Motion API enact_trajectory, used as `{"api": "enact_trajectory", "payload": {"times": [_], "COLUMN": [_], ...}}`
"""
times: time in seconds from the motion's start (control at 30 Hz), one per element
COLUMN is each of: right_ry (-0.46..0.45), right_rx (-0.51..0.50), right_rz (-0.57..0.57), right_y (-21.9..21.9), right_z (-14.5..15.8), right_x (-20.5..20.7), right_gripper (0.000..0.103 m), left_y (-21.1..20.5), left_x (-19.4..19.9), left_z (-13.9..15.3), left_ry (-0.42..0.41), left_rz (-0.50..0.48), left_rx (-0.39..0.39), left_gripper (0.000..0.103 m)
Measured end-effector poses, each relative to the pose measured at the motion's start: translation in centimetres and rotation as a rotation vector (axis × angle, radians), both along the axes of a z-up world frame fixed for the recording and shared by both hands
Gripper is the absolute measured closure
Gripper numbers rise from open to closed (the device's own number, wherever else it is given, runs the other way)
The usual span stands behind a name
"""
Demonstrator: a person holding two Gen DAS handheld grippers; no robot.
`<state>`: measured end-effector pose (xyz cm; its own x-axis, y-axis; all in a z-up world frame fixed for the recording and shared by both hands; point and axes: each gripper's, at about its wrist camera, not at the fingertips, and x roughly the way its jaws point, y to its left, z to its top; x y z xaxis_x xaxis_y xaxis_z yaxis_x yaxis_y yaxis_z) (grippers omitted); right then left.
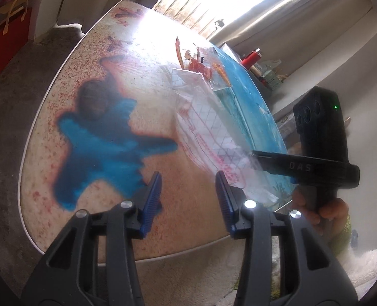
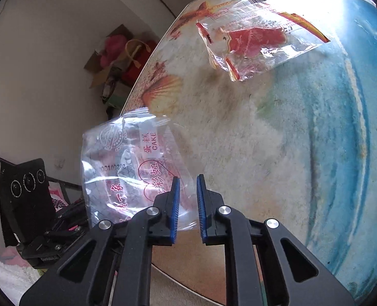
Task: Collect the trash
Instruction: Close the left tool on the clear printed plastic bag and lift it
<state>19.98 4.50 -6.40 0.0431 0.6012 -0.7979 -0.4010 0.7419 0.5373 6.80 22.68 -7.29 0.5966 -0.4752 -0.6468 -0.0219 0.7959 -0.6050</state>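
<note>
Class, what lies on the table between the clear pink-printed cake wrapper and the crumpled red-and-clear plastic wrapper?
Only bare beach-print tabletop separates the clear pink-printed cake wrapper from the crumpled red-and-clear wrapper, shown in the right wrist view.

I read "CAKE" under the characters "蛋糕" on a white label of the clear cake bag (image 2: 135, 168), with "彩虹" in red below. The right gripper (image 1: 254, 154) carries "DAS" on its finger.
</note>
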Motion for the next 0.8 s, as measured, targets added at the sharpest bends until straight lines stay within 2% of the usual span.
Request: {"api": "enact_trajectory", "payload": {"times": [0.07, 0.2, 0.3, 0.47, 0.7, 0.8], "right_ry": [0.015, 0.019, 0.003, -0.016, -0.029, -0.035], "right_rx": [0.001, 0.005, -0.011, -0.027, -0.039, -0.042], "right_rz": [-0.009, -0.023, -0.026, -0.015, -0.011, -0.009], "right_y": [-0.4, -0.9, -0.5, 0.0, 0.5, 0.5], "right_z": [-0.4, -0.5, -0.4, -0.2, -0.1, -0.1], "right_x": [-0.6, -1.4, -1.4, -1.4, -1.2, -1.4], "right_gripper": [0.092, 0.093, 0.094, 0.094, 0.094, 0.094], "left_y": [0.1, 0.9, 1.2, 2.6, 5.8, 6.6], "left_x": [0.6, 0.2, -0.2, -1.4, -2.4, -2.5], "left_z": [-0.2, 0.1, 0.5, 0.6, -0.3, -0.4], "left_ry": [0.014, 0.005, -0.012, -0.020, -0.030, -0.037], "left_rz": [0.000, -0.016, -0.035, -0.029, 0.035, 0.055], "left_rx": [-0.034, -0.112, -0.119, -0.134, -0.315, -0.360], "left_gripper": [0.061, 0.052, 0.046, 0.044, 0.040, 0.039]}}
